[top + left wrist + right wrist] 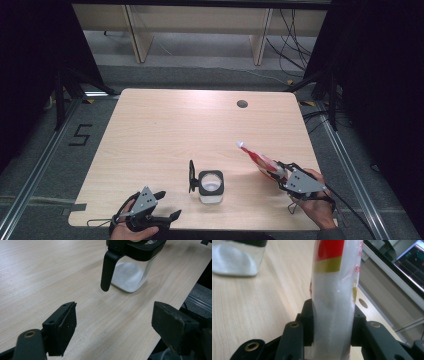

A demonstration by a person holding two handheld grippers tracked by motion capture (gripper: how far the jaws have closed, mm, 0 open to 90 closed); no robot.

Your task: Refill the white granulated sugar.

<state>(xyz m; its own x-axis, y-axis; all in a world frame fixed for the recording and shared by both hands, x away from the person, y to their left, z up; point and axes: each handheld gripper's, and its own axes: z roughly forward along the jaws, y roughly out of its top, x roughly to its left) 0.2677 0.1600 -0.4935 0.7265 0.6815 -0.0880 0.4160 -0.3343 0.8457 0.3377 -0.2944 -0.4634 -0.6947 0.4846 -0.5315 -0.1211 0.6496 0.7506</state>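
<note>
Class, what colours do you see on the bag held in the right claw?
The bag is clear, with white grains inside and red and yellow print; the right gripper view shows it best.

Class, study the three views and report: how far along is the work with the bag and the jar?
Done: the jar stands near the table's front edge, lid flipped open, white grains already inside. In hand: the right gripper clamps the red-and-white bag, tilted, away from the jar. The left gripper waits open beside the jar. Left: probably bringing the bag over the jar and pouring.

The lidded jar (211, 186) sits on the table (165, 130) near the front edge, mid-way along. The packet (259, 159) lies right of it, towards the front right corner.
</note>
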